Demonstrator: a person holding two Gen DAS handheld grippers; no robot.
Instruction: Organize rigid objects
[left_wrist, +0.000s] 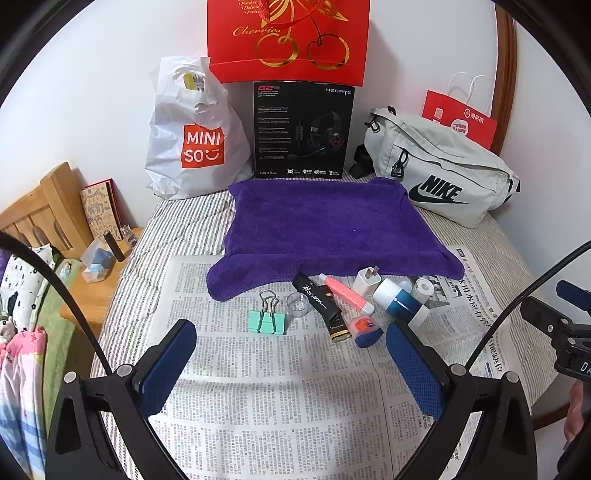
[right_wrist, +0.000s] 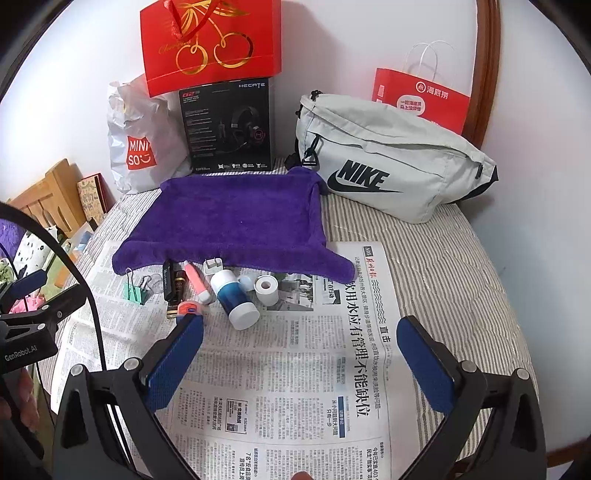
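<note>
- We log a row of small rigid items on the newspaper (left_wrist: 280, 387), just in front of the purple towel (left_wrist: 325, 225): green binder clip (left_wrist: 267, 320), clear plastic cup (left_wrist: 297, 305), black "Horizon" box (left_wrist: 319, 304), pink tube (left_wrist: 345, 293), white charger plug (left_wrist: 366, 281), blue-and-white bottle (left_wrist: 399, 301), white tape roll (right_wrist: 266, 288).
- A small orange-and-blue jar (left_wrist: 367, 328) lies nearest our left hand-held gripper (left_wrist: 291, 345).
- Left hand-held gripper: fingers spread wide, holding nothing, above the newspaper.
- Right hand-held gripper (right_wrist: 300, 338): likewise spread, empty.
- Newspaper and towel lie on a striped bed (right_wrist: 443, 266).
- Behind the towel, against the wall: Miniso bag (left_wrist: 195, 144), headset box (left_wrist: 303, 129), red cherries bag (left_wrist: 288, 37), Nike bag (right_wrist: 388, 158), red paper bag (right_wrist: 421, 99).
</note>
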